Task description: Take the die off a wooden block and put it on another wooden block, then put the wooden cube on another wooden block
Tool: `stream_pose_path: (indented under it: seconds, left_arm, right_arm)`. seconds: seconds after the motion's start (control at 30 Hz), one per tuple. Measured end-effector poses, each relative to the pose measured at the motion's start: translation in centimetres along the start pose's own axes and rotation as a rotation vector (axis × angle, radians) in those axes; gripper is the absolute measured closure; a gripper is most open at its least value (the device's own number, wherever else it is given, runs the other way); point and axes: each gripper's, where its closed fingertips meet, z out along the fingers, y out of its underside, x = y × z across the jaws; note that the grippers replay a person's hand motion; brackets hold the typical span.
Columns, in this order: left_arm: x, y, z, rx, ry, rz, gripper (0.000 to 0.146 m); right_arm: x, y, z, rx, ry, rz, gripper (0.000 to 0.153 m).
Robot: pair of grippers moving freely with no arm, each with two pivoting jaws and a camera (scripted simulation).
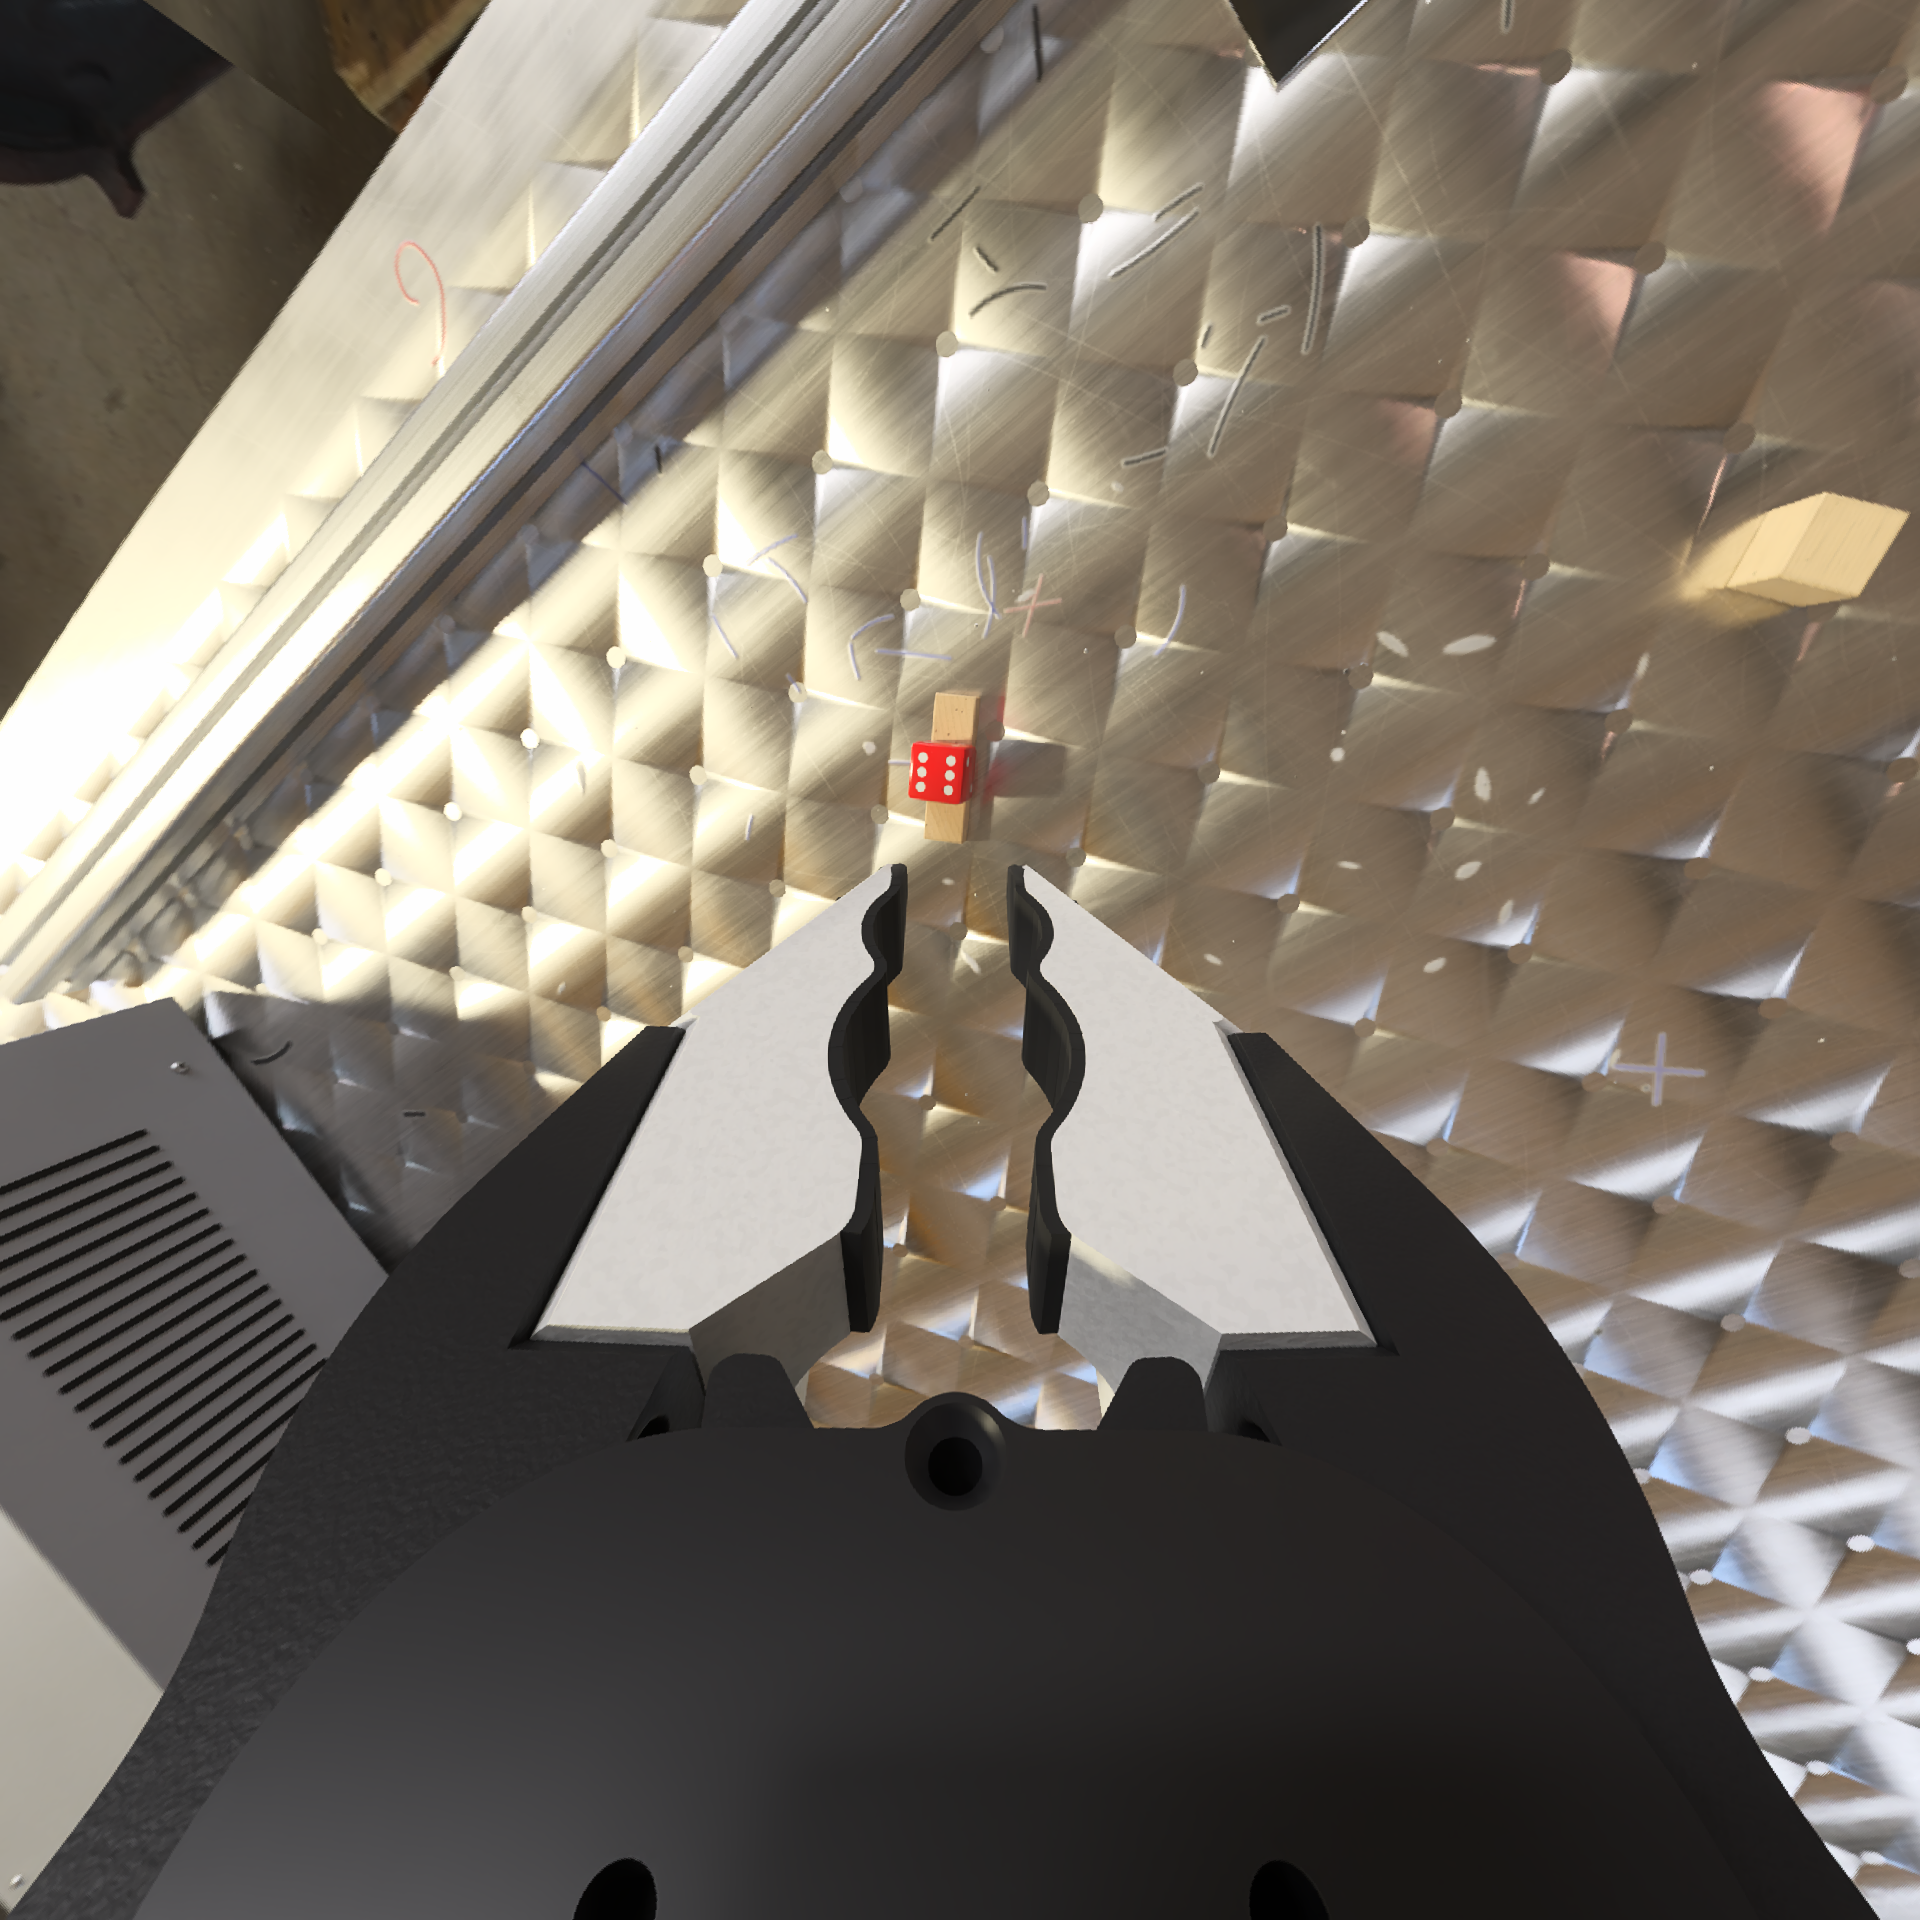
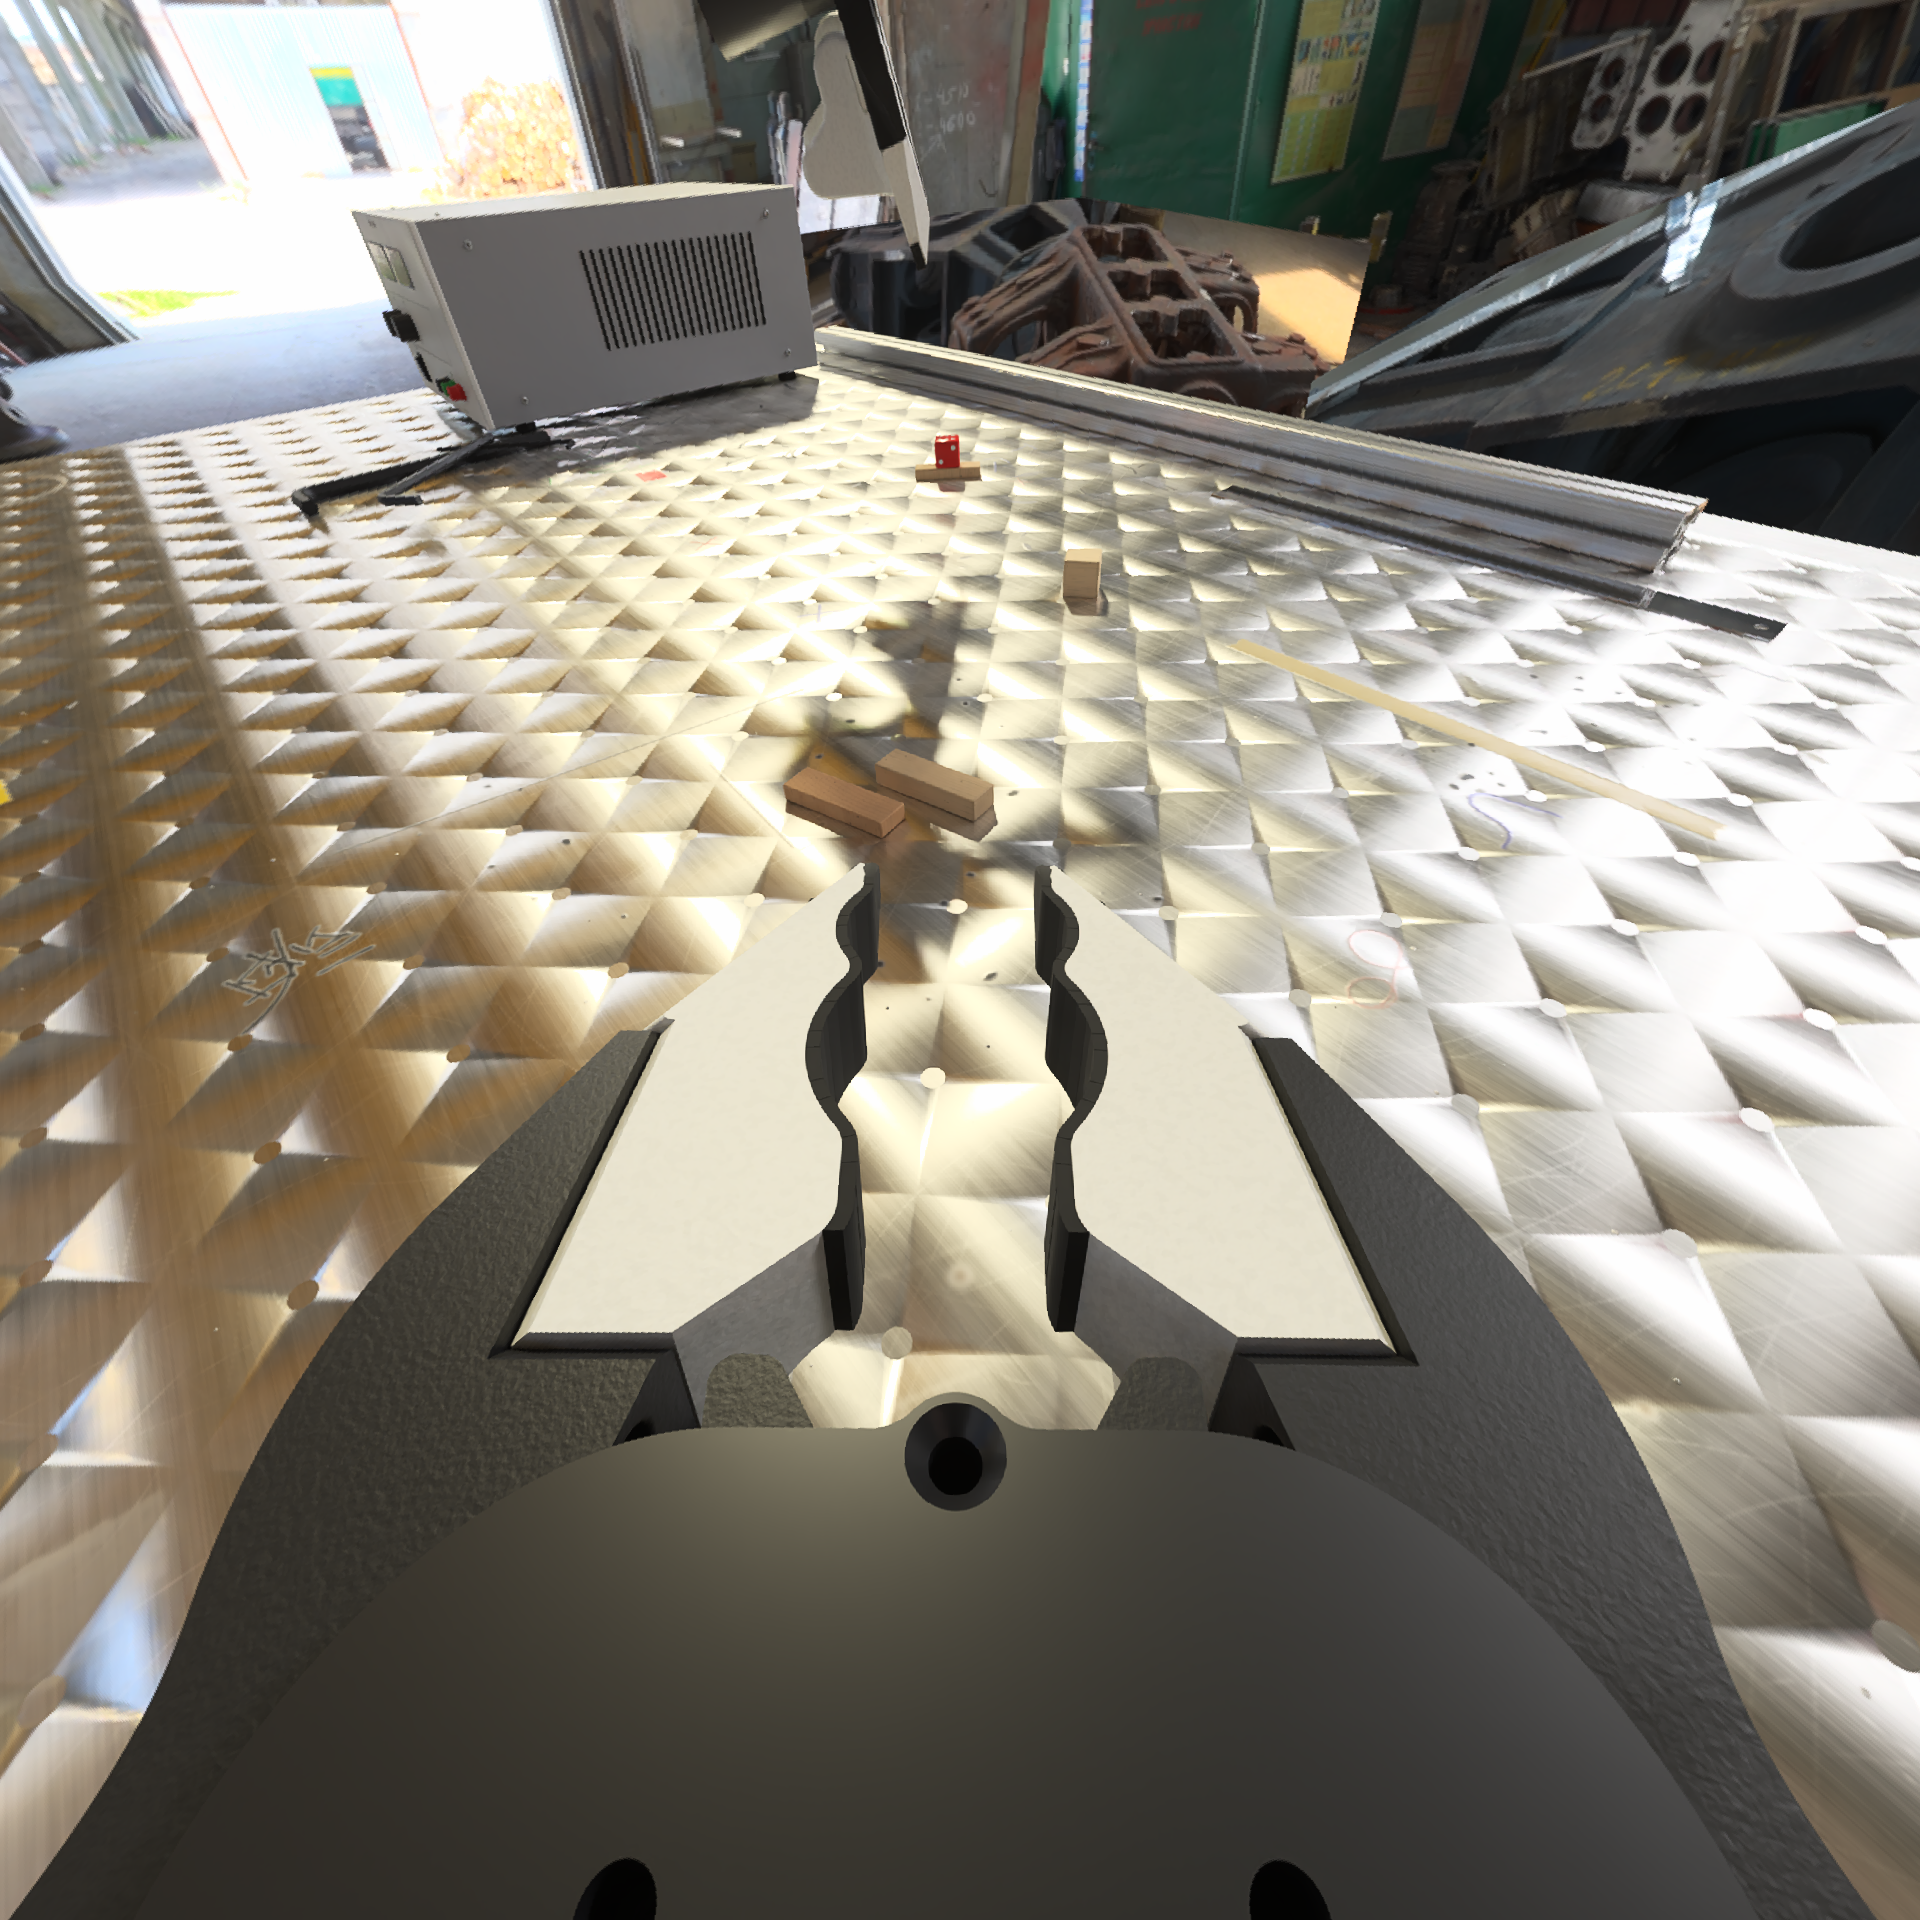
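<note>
A red die (image 1: 940,772) with white pips sits on a flat wooden block (image 1: 953,766) on the metal table. My left gripper (image 1: 956,878) is open and empty, above the table and pointing down, with the die just beyond its fingertips. A wooden cube (image 1: 1808,562) lies at the far right of this view. In the right wrist view, the die (image 2: 947,451) on its block (image 2: 948,474) is far off, and the cube (image 2: 1081,574) stands nearer. Two wooden blocks (image 2: 844,802) (image 2: 933,790) lie side by side just ahead of my open, empty right gripper (image 2: 956,883).
A grey box with vent slots (image 2: 592,296) stands at the table's far left, also at the left wrist view's edge (image 1: 125,1226). A metal rail (image 2: 1247,436) runs along the far edge. A thin wooden strip (image 2: 1475,738) lies at the right. The other gripper (image 2: 868,114) hangs over the far edge.
</note>
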Motion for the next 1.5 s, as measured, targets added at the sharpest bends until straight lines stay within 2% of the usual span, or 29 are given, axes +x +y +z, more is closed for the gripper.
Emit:
stream_pose_path:
  seconds: [0.2,0.33,0.53,0.73,0.9,1.0,1.13,1.27,1.37,1.5]
  left_arm:
    - [0.0,0.6,-0.2,-0.017,-0.015,-0.033,0.126]
    - [-1.1,0.8,1.5,-0.063,-0.016,-0.066,0.101]
    - [-1.8,1.2,6.3,-0.151,0.074,-0.067,0.085]
    - [-0.5,2.7,10.2,-0.317,0.186,0.044,0.098]
    - [-0.6,2.9,11.1,-0.349,0.215,0.065,0.128]
    - [-1.1,3.2,10.8,-0.356,0.190,0.094,0.128]
    - [-2.4,1.5,7.9,-0.202,0.132,0.105,0.128]
    - [-2.0,-0.8,0.9,0.003,0.102,0.153,0.128]
    - [1.0,-1.8,-5.2,0.118,0.120,0.235,0.128]
    - [8.3,-1.9,-11.3,0.174,0.163,0.404,0.128]
  right_arm:
    - [-0.3,0.0,-0.1,-0.007,0.005,-0.026,0.123]
    - [-0.1,0.0,-0.2,-0.009,0.014,-0.037,0.123]
    - [0.8,0.1,-0.3,-0.007,0.021,-0.011,0.123]
    - [1.2,0.0,-0.2,0.000,0.020,0.009,0.123]
    - [1.3,0.1,0.0,-0.003,0.012,0.018,0.123]
    - [1.3,0.2,0.0,-0.002,0.011,0.023,0.123]
    - [1.3,0.1,0.0,0.002,0.012,0.025,0.123]
    - [1.3,0.0,-0.1,0.005,0.018,0.018,0.123]
    - [1.2,0.0,-0.2,0.007,0.022,0.013,0.123]
    - [1.1,-0.2,-0.2,0.009,0.032,-0.004,0.123]
